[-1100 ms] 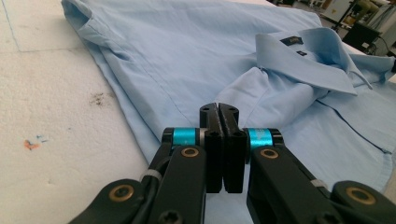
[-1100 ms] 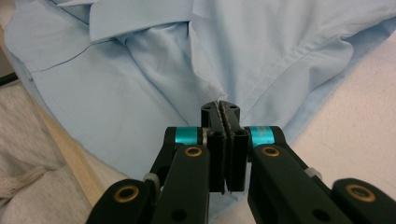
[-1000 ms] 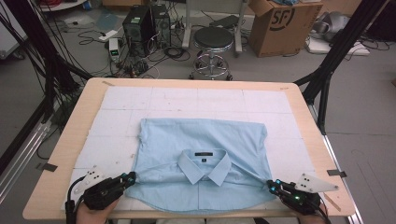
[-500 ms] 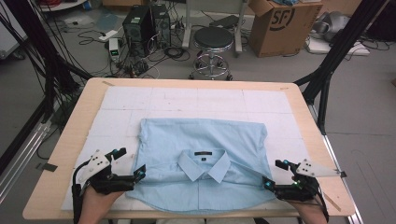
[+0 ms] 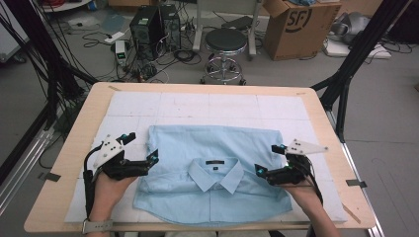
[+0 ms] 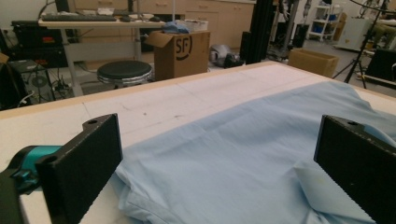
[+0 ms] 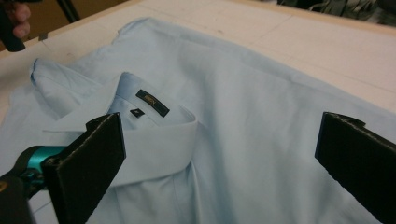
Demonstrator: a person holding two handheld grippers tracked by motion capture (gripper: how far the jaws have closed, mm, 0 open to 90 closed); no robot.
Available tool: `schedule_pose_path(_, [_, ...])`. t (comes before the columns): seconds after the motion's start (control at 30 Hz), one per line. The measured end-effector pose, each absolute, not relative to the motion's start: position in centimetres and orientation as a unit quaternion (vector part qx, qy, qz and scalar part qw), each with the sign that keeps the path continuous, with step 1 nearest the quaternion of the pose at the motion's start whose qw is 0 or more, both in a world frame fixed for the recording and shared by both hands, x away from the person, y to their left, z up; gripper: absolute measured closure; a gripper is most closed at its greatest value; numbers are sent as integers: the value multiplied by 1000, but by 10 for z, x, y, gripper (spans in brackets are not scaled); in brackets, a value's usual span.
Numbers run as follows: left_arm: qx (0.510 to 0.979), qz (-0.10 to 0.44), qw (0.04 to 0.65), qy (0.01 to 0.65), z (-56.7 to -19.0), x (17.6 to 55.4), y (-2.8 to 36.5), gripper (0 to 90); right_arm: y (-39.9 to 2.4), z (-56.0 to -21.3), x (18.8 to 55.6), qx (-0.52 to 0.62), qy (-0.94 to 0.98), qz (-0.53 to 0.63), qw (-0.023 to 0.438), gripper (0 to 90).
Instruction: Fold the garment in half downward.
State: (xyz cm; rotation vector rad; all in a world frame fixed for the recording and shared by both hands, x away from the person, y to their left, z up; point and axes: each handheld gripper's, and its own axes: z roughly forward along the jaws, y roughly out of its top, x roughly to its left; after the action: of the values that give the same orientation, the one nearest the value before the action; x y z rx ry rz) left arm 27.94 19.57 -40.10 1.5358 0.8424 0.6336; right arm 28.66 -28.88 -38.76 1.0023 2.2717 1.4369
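The high view looks forward and down from six o'clock over the whole surface (image 5: 99, 106), while both gripper views ride low and close, sharing the shirt (image 5: 212, 177) from nine and three o'clock.

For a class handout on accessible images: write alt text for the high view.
A folded light blue shirt lies collar-up on a white-covered table, with a person's left tool and right tool open at its two sides, holding nothing.

You get even, soft overhead light; shadows stay faint. High view is grainy and slightly soft. In both gripper views your near jaws blur, cloth mid-frame reads sharp, and no glare shows.
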Motion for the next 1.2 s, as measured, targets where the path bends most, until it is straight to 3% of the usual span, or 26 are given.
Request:
schedule_pose_path(0.1, [659,275,599,364,-401,281,196,16,-277,-388,302,343,797,483,121,79])
schedule_pose_path(0.2, [662,278,593,365,-402,282,199,17,-265,-389,314,330,814,466,105,211])
schedule_pose_path(0.43, [656,284,594,368,-402,278,207,17,-235,-388,335,297,847,432,91,767])
schedule_pose_path(0.5, [658,283,594,367,-402,278,207,17,-224,-388,342,291,857,416,87,872])
schedule_pose_path(0.77, [660,284,596,359,-401,277,205,17,-195,-397,370,292,872,389,62,891])
schedule_pose_path(1.2, [659,286,595,362,-405,275,205,17,-189,-422,394,293,878,379,3,892])
